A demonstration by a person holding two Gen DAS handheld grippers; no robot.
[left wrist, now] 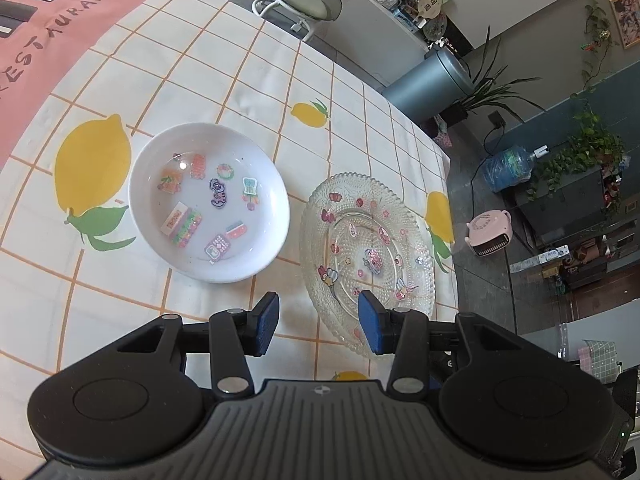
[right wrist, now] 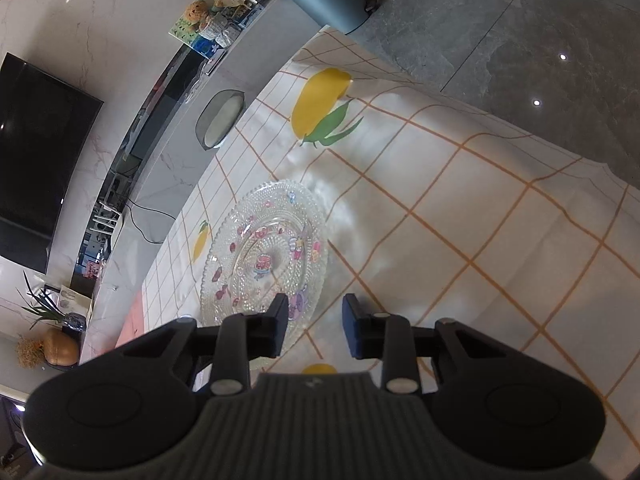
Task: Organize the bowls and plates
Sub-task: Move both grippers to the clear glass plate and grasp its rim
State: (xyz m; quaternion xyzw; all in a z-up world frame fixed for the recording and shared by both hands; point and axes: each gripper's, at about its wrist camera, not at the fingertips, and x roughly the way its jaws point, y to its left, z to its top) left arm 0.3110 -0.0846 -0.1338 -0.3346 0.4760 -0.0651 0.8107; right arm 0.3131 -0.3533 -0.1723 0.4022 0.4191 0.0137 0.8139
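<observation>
A white bowl (left wrist: 210,202) with cartoon stickers inside sits on the lemon-print tablecloth. A clear glass plate (left wrist: 366,256) with stickers lies to its right, near the table's right edge. My left gripper (left wrist: 318,326) is open and empty above the cloth, between the two dishes, with its right finger over the plate's near rim. In the right wrist view the same glass plate (right wrist: 264,256) lies ahead. My right gripper (right wrist: 314,326) is open and empty, its left finger over the plate's near rim.
The table edge (left wrist: 444,184) drops to the floor right of the plate. A stool (left wrist: 306,0) stands beyond the far edge, with a grey bin (left wrist: 430,80) and a pink heater (left wrist: 490,232) on the floor. A pink cloth (left wrist: 48,28) covers the far left.
</observation>
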